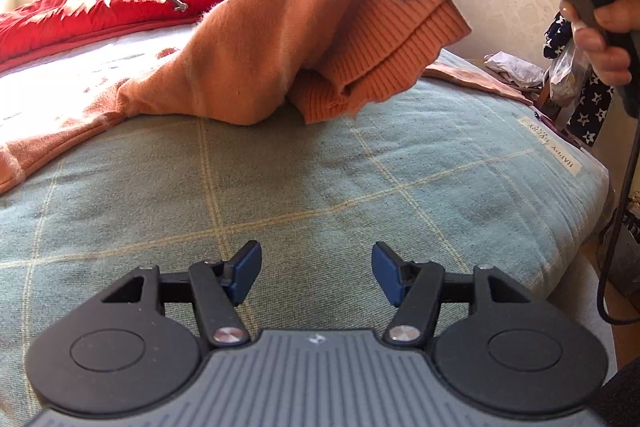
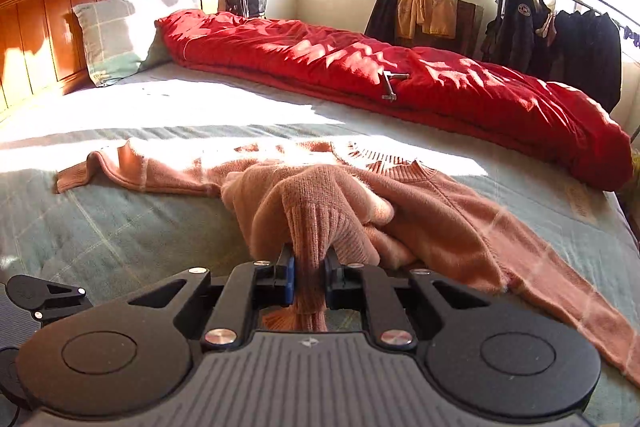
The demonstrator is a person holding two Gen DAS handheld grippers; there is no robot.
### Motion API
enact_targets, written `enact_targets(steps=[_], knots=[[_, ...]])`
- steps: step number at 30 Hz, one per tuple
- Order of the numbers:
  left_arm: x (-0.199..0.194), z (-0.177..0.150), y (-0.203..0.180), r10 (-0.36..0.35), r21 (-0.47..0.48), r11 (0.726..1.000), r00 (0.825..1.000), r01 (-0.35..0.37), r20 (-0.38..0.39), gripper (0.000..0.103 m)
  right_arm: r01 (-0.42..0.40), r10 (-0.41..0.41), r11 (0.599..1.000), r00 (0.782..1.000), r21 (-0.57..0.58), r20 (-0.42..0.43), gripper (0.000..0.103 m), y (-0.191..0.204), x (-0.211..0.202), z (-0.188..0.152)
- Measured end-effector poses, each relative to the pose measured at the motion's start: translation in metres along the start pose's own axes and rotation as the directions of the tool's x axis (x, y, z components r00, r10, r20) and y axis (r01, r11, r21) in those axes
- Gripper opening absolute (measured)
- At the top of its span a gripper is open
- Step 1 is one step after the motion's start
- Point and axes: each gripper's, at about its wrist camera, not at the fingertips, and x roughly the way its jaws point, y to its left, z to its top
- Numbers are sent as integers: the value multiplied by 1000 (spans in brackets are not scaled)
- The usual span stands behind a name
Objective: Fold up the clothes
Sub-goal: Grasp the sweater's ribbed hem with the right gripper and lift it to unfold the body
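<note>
1. At nine o'clock in the right wrist view, the far sleeve [image 2: 76,175] of the orange sweater [image 2: 460,211] lies flat on the bed [image 2: 120,227], its cuff toward the wooden headboard [image 2: 48,15].
2. The left tongs [image 1: 316,273] hang over bare checked bedcover at six o'clock in their own view, jaws standing wide with nothing between them.
3. The sweater's body is spread across the middle of the bed, collar toward the red quilt [image 2: 400,79] at twelve o'clock.
4. The right tongs [image 2: 310,281] are clamped narrow on the ribbed cuff [image 2: 320,227] of the near sleeve. From the left wrist view, that cuff is lifted off the bed at one o'clock, the sleeve draping down to the body.
5. The step in hand looks like carrying this sleeve across the chest. To do it well, keep the pinch firm on the rib, lift only enough for the sleeve to clear the bunched cloth beneath, and lay it straight across toward ten o'clock so the fold falls at the shoulder seam.
6. The free left tongs could pin the body near the shoulder so the sweater does not drag along.
7. At three o'clock, the lower part of the sweater runs toward the bed edge; it needs smoothing before any later fold.
</note>
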Motion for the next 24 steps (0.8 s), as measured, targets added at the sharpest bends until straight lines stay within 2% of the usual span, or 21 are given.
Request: enact_targets(steps=[4,11,13,18,24], knots=[[-7,2,1,2,-1,1000,1000,-2,19,61,-8,8,1000,1000,-11,18,14,7,-17,10],[-18,6,5,-1,11,1000,999,1,53,61,-106,107,994,994,-37,30,14,31,-47,31],[-18,8,5,0,15,1000,998,-1,57,61,-127,127,991,992,-47,2,14,38,-48,38],[-14,9,7,-8,3,1000,999,8,51,62,-130,121,990,984,-60,-128,19,45,-18,35],[-7,6,6,-13,12,1000,999,13,30,62,-69,59,997,978,-41,-199,24,35,22,17]])
